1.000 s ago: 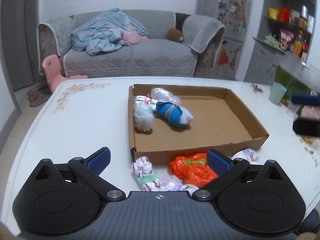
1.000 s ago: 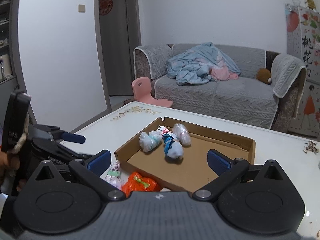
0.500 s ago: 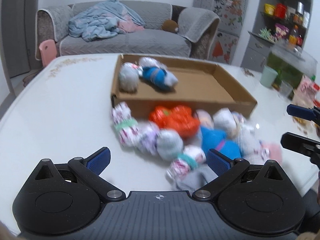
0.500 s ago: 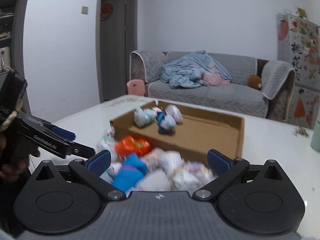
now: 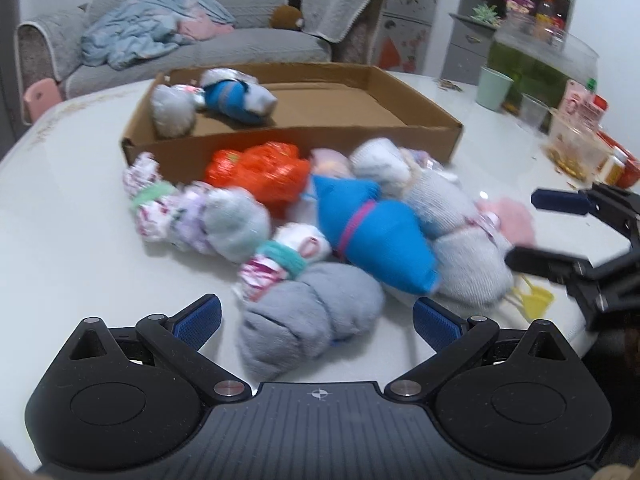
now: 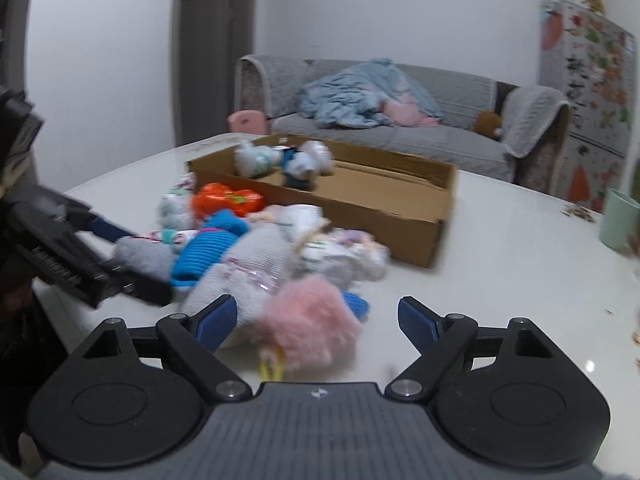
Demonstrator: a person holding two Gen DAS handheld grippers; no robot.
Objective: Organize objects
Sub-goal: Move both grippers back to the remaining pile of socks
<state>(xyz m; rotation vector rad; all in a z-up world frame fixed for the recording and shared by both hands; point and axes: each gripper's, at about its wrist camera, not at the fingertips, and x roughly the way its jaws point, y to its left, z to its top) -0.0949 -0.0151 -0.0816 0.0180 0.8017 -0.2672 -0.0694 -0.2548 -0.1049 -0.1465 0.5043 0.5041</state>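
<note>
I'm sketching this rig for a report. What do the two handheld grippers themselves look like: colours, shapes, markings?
Both look alike. The left gripper and right gripper have matte black bodies, with two rounded lobes bearing disc insets, a ribbed grey centre plate with a small crosshair mark, black linkage arms with silver pivot pins, and blue ribbed pads on the fingers. No cables or sleeves are visible.

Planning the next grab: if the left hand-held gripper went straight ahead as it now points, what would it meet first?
Most likely the grey rolled sock bundle, lying on the table between the open fingers of the left hand-held gripper; blur leaves depth uncertain.
</note>
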